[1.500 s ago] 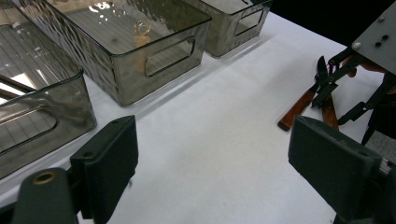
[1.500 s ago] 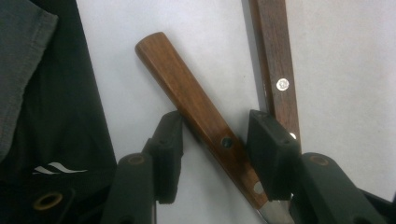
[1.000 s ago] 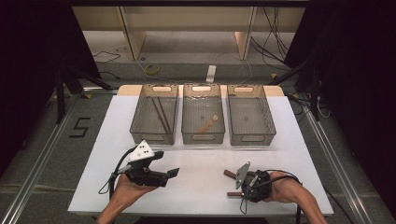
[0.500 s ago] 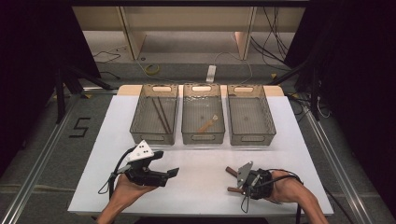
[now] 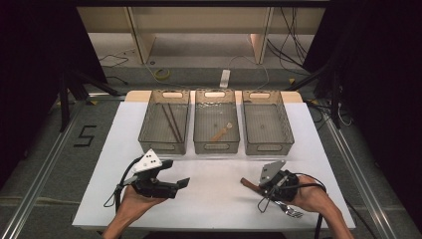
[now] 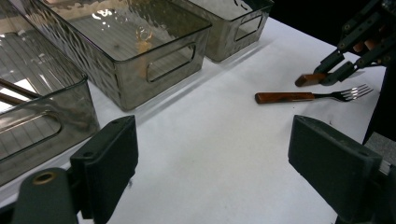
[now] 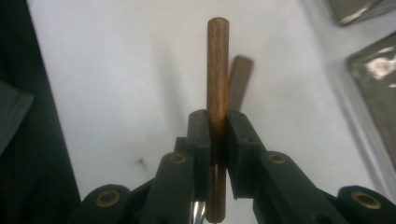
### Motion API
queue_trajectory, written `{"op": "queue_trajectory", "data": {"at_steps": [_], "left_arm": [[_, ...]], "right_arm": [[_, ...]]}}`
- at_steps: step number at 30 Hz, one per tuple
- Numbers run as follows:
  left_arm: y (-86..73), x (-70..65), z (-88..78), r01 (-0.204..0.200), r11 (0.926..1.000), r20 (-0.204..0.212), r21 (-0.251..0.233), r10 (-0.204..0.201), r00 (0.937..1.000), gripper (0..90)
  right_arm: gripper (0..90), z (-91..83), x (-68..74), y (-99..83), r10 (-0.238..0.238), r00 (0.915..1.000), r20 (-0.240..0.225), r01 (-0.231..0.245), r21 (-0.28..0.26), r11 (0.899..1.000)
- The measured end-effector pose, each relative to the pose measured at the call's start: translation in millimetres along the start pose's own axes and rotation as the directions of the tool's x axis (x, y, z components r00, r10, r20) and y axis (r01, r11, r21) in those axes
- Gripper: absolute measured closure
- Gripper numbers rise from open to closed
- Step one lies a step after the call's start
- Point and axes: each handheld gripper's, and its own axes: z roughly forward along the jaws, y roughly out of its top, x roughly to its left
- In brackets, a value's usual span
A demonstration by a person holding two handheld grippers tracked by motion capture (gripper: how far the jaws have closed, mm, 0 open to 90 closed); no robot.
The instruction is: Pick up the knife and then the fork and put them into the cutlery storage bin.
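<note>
My right gripper (image 7: 217,122) is shut on the round wooden handle of a utensil (image 7: 217,60), held a little above the white table (image 5: 214,199) at the front right. The handle's end (image 5: 246,181) pokes out leftward from the right gripper (image 5: 257,185); its metal head is hidden. Below it a wooden-handled fork (image 6: 299,96) lies on the table, tines (image 5: 291,213) beside the right hand. My left gripper (image 5: 180,184) stands open and empty at the front left, its jaws (image 6: 215,163) wide apart over bare table.
Three smoky clear bins stand in a row at the back. The left bin (image 5: 149,132) holds dark chopsticks (image 5: 171,122), the middle bin (image 5: 199,129) a small wooden spoon (image 5: 221,132), and the right bin (image 5: 286,132) looks bare. Dark floor surrounds the table.
My right gripper has risen slightly with the wooden handle in its jaws. The left gripper has stayed put.
</note>
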Motion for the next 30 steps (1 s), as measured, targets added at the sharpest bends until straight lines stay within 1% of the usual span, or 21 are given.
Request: {"op": "queue_trajectory", "data": {"at_steps": [4, 6, 8, 9, 12, 14, 16, 21, 24, 26, 28, 30], "left_arm": [[-0.1, 0.8, -0.9, 0.002, 0.9999, -0.005, -0.013, -0.002, 1.0000, 15.7], [0.1, 0.7, -1.4, 0.003, 0.9997, -0.008, -0.024, -0.003, 1.0000, 15.7], [-0.1, 0.6, -2.7, -0.002, 0.9995, -0.016, -0.033, 0.002, 0.9999, 15.7], [-0.3, 0.9, -3.1, -0.005, 0.9992, -0.020, -0.039, 0.005, 0.9998, 15.7], [-0.4, 2.1, -4.9, 0.002, 0.9988, -0.020, -0.050, -0.003, 0.9998, 15.7], [-0.3, 2.5, -5.6, 0.005, 0.9985, -0.019, -0.054, -0.006, 0.9998, 15.6], [-0.3, 2.5, -5.9, 0.005, 0.9983, -0.019, -0.058, -0.006, 0.9998, 15.7], [-0.4, 3.4, -6.1, 0.007, 0.9983, -0.018, -0.058, -0.008, 0.9998, 15.7], [-0.6, 4.9, -6.4, 0.000, 0.9983, -0.028, -0.058, -0.001, 0.9996, 15.7], [-0.6, 6.1, -7.3, 0.007, 0.9978, -0.031, -0.066, -0.009, 0.9995, 15.7], [-0.8, 7.5, -8.4, 0.002, 0.9980, -0.034, -0.063, -0.005, 0.9994, 15.7], [-1.5, 7.9, -9.2, 0.009, 0.9978, -0.035, -0.066, -0.011, 0.9993, 15.7]], "right_arm": [[81.5, -9.3, -7.6, -0.4, 0.061, 0.9981, 0.004, -0.060, -0.065, 0.996], [81.5, -14.0, -11.6, -0.5, 0.107, 0.9943, 0.007, -0.105, -0.094, 0.990], [81.5, -18.6, -16.1, -0.7, 0.147, 0.9891, 0.006, -0.145, -0.128, 0.981], [81.5, -20.9, -18.8, -0.6, 0.163, 0.9867, 0.006, -0.160, -0.143, 0.977], [81.5, -26.0, -25.2, 0.2, 0.201, 0.9796, 0.002, -0.197, -0.187, 0.962], [81.5, -28.1, -29.6, 0.4, 0.228, 0.9738, 0.000, -0.223, -0.205, 0.953], [81.4, -29.1, -34.0, 0.1, 0.256, 0.9666, 0.002, -0.250, -0.218, 0.943], [81.5, -30.4, -43.9, -1.6, 0.326, 0.9455, -0.001, -0.316, -0.248, 0.916], [81.4, -31.0, -49.2, -1.3, 0.352, 0.9358, -0.006, -0.341, -0.267, 0.901], [81.5, -31.4, -51.7, -0.2, 0.365, 0.9311, -0.003, -0.352, -0.268, 0.897], [81.4, -31.9, -54.2, 1.1, 0.373, 0.9276, -0.006, -0.360, -0.278, 0.890], [81.4, -32.5, -56.4, 2.8, 0.381, 0.9244, -0.012, -0.368, -0.290, 0.883]]}}
